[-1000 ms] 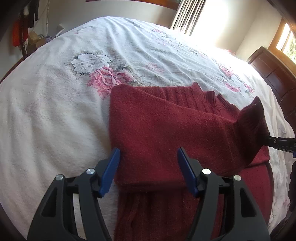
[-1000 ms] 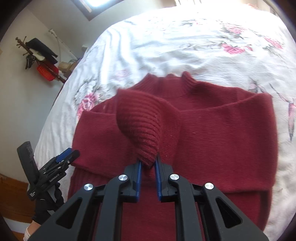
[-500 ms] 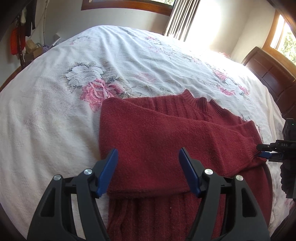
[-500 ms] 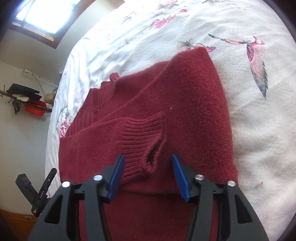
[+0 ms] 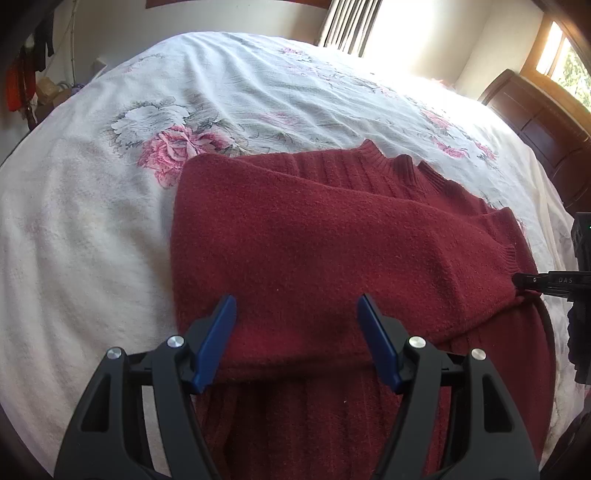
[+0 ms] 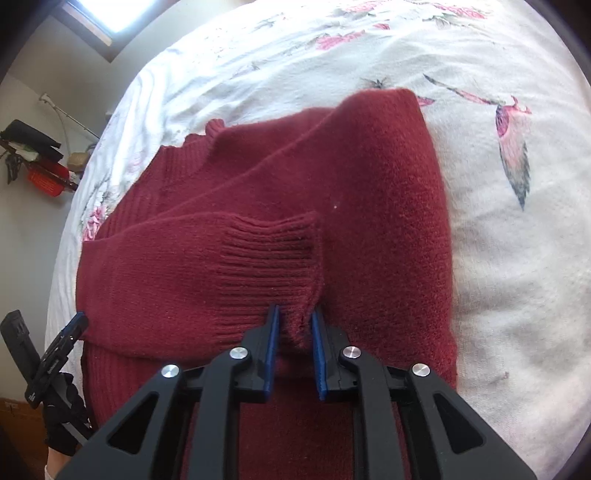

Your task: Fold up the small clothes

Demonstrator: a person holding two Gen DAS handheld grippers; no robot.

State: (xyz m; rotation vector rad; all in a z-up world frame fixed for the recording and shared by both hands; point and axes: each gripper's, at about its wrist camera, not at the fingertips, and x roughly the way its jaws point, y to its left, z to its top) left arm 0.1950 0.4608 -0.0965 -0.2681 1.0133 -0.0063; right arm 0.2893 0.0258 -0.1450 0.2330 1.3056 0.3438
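One red sweater (image 5: 332, 251) lies on one bed (image 5: 92, 221). It shows one ribbed cuff (image 6: 273, 254) and one collar (image 5: 384, 162). Two grippers are in view: left (image 5: 296, 339) and right (image 6: 294, 343). Perhaps one coat rack (image 6: 26, 147) stands by the wall, too small to tell. One wooden headboard (image 5: 535, 122).

floral bedspread (image 5: 110, 229), dark wooden headboard (image 5: 535, 122), sunlit curtained window (image 5: 354, 22)

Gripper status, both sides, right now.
Left gripper: open, holding nothing, over the red sweater.
Right gripper: closed on the ribbed sleeve cuff of the sweater.
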